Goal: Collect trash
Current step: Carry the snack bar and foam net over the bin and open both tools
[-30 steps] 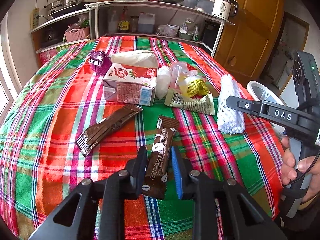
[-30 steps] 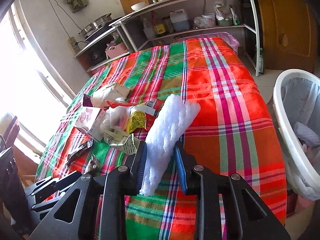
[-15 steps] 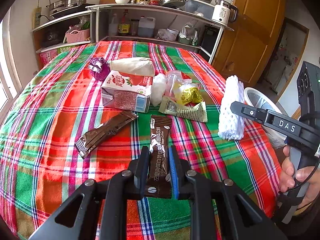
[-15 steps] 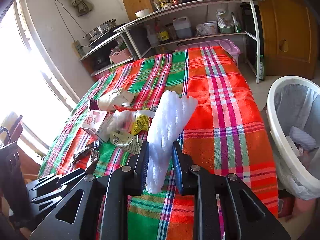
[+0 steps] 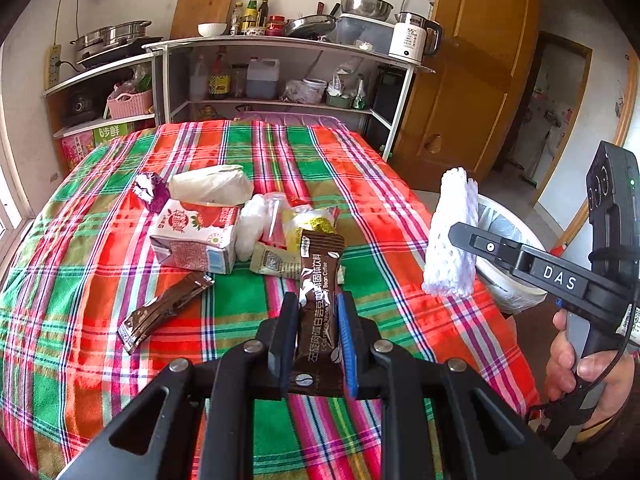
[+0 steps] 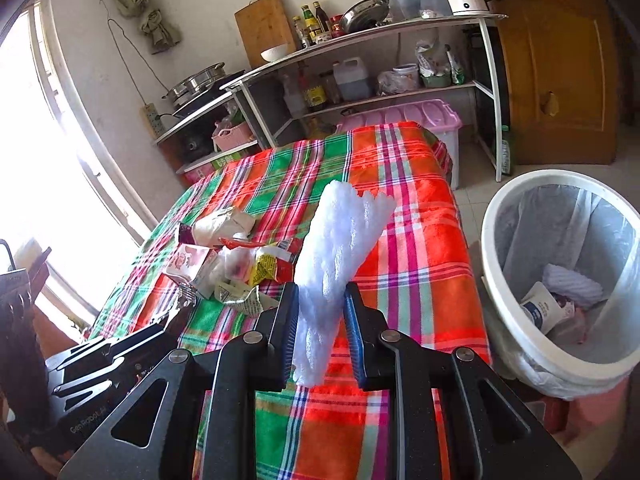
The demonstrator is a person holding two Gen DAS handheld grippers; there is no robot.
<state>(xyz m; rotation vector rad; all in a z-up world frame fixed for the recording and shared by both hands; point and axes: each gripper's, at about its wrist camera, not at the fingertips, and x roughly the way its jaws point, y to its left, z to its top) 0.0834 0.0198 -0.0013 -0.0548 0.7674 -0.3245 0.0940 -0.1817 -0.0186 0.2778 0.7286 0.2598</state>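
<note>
Left wrist view: the left gripper point(image 5: 318, 330), at lower centre of the frame, is clamped on a brown coffee sachet point(image 5: 320, 300), which stands upright between the black pad and the blue pad and is lifted clear of the plaid tablecloth point(image 5: 100, 248). At right of the frame, the right gripper point(image 5: 460, 232) reaches in from a hand point(image 5: 576, 364) and pinches a white foam net sleeve point(image 5: 452, 236), held above the table's right edge. Behind the sleeve, partly hidden, is the rim of the white trash bin point(image 5: 508, 292).

Remaining trash lies in a cluster at centre of the cloth: a strawberry milk carton point(image 5: 196, 236), a white paper wad point(image 5: 212, 190) behind it, a purple wrapper point(image 5: 150, 194) to its left, crumpled clear and yellow wrappers point(image 5: 296, 224) to its right, and a second brown sachet point(image 5: 164, 312) lying flat in front of the carton, apart from it.

Right wrist view: the right gripper point(image 6: 320, 328) is clamped on the lower part of the foam net sleeve point(image 6: 340, 256), which tilts up and to the right above the cloth. The trash bin point(image 6: 496, 264), lined with a clear bag, stands on the floor at right of the frame, just beside the table; it holds a few discarded items. The left gripper point(image 6: 100, 360) shows at lower left of the frame.
</note>
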